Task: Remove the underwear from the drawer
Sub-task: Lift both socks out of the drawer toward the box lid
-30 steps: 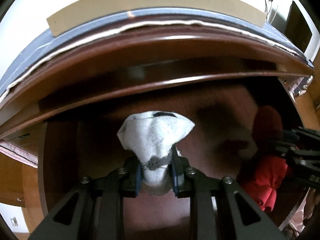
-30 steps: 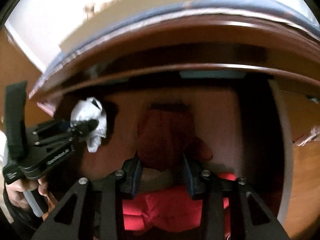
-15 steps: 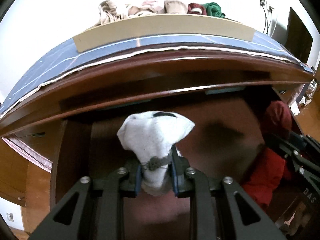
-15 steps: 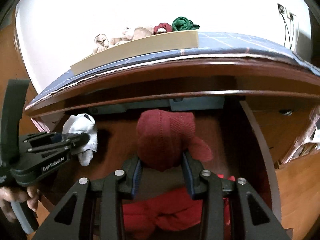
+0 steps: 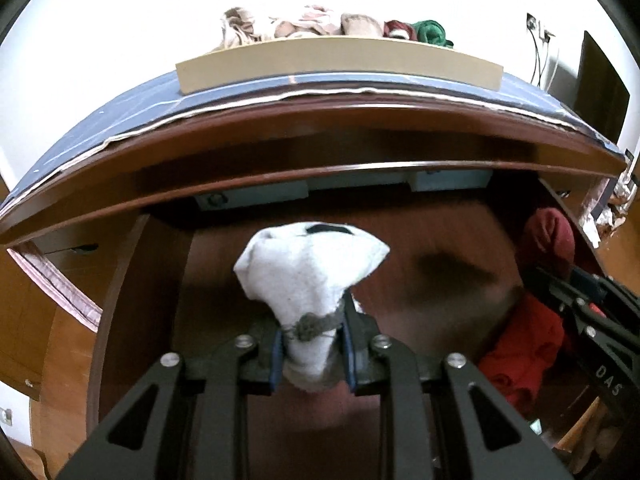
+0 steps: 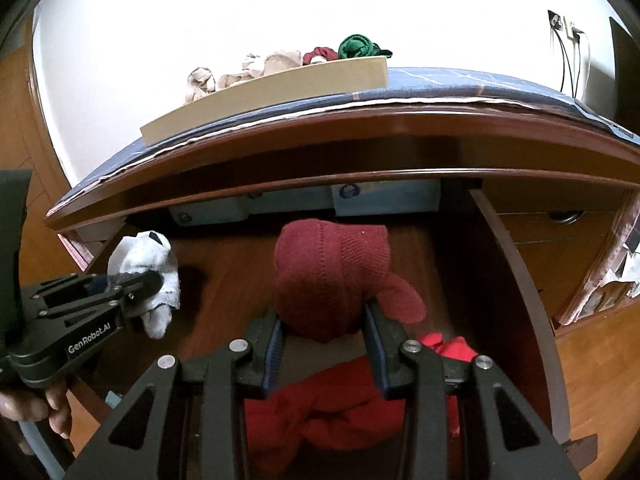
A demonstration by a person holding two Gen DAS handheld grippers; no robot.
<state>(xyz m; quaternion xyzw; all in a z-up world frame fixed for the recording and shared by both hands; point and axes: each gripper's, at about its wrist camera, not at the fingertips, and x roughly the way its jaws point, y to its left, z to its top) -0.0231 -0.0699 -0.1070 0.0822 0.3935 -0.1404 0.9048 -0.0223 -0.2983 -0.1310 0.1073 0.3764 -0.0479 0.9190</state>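
My left gripper (image 5: 312, 350) is shut on a white rolled garment (image 5: 308, 276), held above the floor of the open dark-wood drawer (image 5: 140, 292). From the right wrist view that same white garment (image 6: 148, 268) hangs in the left gripper (image 6: 144, 284) at the drawer's left side. My right gripper (image 6: 324, 346) is shut on a dark red knitted garment (image 6: 332, 276), lifted over the drawer (image 6: 516, 280). A bright red garment (image 6: 344, 408) lies in the drawer below it. In the left wrist view, the dark red garment (image 5: 550, 236) and the bright red garment (image 5: 524, 352) sit at the right.
A tan tray (image 6: 272, 92) on the blue-covered dresser top (image 6: 460, 84) holds several rolled garments, beige, dark red and green (image 6: 356, 46). The dresser's front edge (image 5: 320, 120) overhangs the drawer. A hand (image 6: 36, 408) grips the left tool. Cables (image 6: 568, 56) hang on the wall at right.
Both grippers have drawn back and tilted up from the drawer, each with its garment. The dresser top and the tray of garments have come into view.
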